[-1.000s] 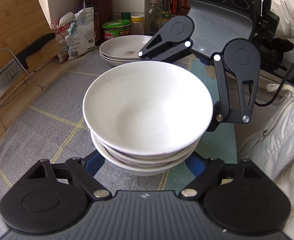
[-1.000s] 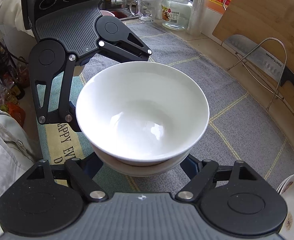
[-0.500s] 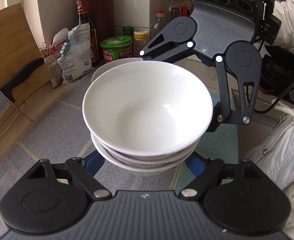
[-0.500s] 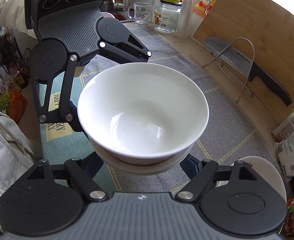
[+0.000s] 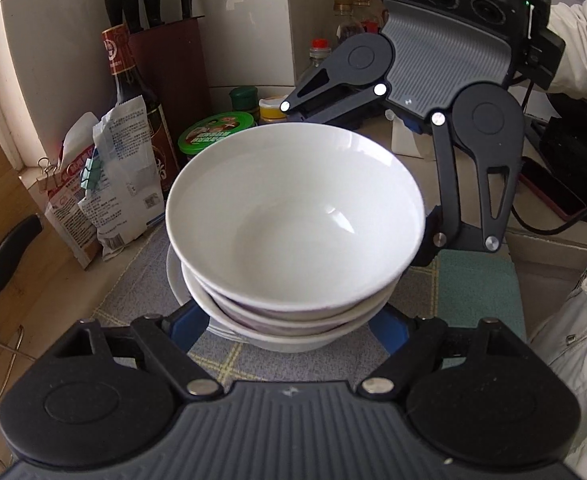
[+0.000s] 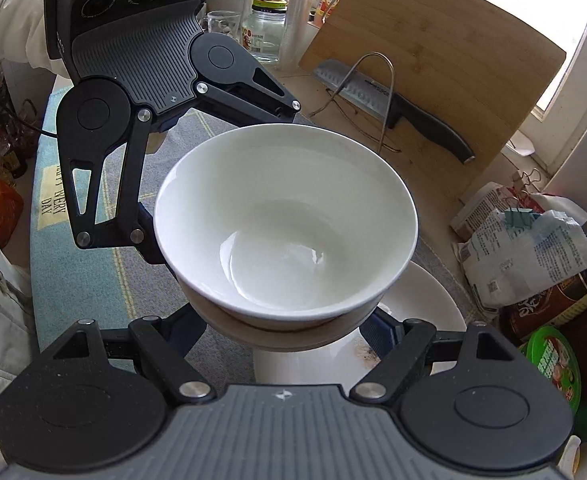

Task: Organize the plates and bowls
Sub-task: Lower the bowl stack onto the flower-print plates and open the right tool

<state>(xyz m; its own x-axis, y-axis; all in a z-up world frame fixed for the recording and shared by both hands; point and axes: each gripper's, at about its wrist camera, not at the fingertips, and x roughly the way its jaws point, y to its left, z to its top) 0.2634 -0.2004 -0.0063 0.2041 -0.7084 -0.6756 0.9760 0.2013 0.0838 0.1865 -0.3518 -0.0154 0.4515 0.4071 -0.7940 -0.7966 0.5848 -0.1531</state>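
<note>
Clamping from opposite sides, the stack of bowls (image 5: 293, 216) is held by the left gripper (image 5: 289, 324) and right gripper (image 6: 289, 328), raised over the plates (image 6: 425, 304) on the desk (image 5: 49, 280).

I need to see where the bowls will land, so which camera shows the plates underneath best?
The right wrist view: the plates show a rim and stained centre. The left wrist view shows only an edge behind the bowls.
</note>
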